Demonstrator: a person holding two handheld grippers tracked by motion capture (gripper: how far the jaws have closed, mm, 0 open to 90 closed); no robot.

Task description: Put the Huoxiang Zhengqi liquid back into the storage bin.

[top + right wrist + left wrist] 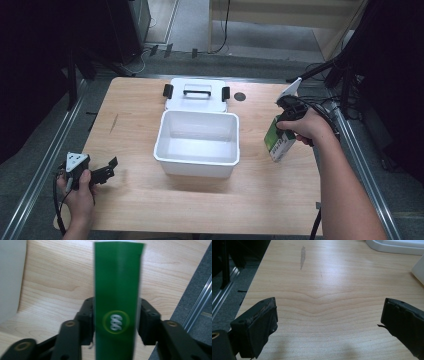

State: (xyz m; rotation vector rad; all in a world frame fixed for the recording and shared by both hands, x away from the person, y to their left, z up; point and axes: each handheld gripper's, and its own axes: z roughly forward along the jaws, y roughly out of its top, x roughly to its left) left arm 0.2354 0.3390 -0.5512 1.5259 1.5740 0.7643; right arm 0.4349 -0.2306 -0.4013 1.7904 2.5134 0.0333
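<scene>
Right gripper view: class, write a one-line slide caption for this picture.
Right gripper with its jaws shut on a green carton above a wooden table.

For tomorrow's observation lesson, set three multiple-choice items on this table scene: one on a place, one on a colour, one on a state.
1. Where does the lid lie?
A. Behind the white bin
B. On top of the bin
C. On the floor

2. What colour is the carton face seen in the right gripper view?
A. Red
B. Green
C. Blue

3. What is the left gripper doing?
A. Gripping the lid
B. Gripping the carton
C. Open, holding nothing

Answers:
1 A, the lid lies flat on the table past the bin's far edge.
2 B, a green face sits between the right gripper fingers.
3 C, bare wood shows between its spread fingers.
</scene>
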